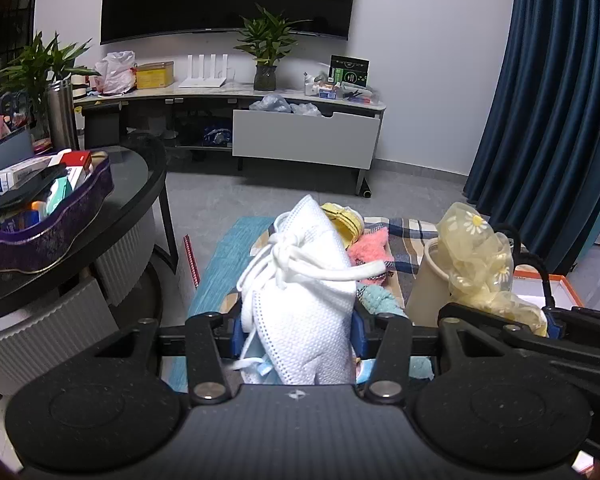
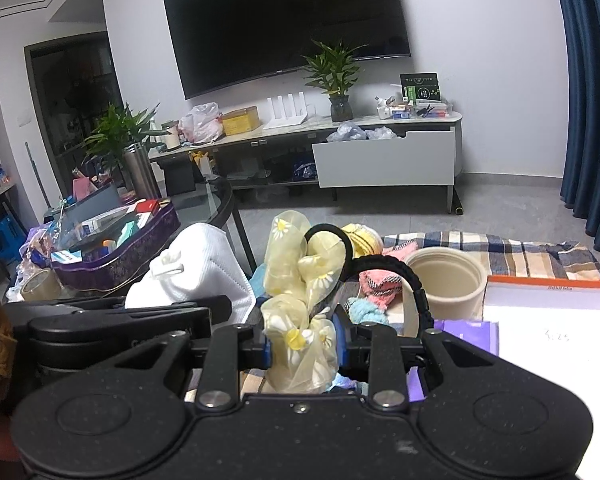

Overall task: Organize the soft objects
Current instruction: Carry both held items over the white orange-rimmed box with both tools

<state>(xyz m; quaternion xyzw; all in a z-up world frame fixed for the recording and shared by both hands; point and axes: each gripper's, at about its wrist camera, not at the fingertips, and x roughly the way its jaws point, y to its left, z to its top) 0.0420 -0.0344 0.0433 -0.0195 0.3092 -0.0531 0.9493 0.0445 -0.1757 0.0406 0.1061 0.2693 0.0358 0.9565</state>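
My left gripper is shut on a bundle of white face masks with tied ear loops, lifted above the plaid cloth. My right gripper is shut on a sheer yellow daisy-print hair tie with a black elastic loop. In the right wrist view the masks show at the left, beside the left gripper's body. On the cloth lie a pink fuzzy piece, a light blue fuzzy piece and a yellow round item. A cream cup stands open just right of the hair tie.
A round dark glass table at the left carries a purple tin full of boxes. An orange-edged white box sits at the right. A black braided band lies near the cup. TV stand, plants and blue curtain stand beyond.
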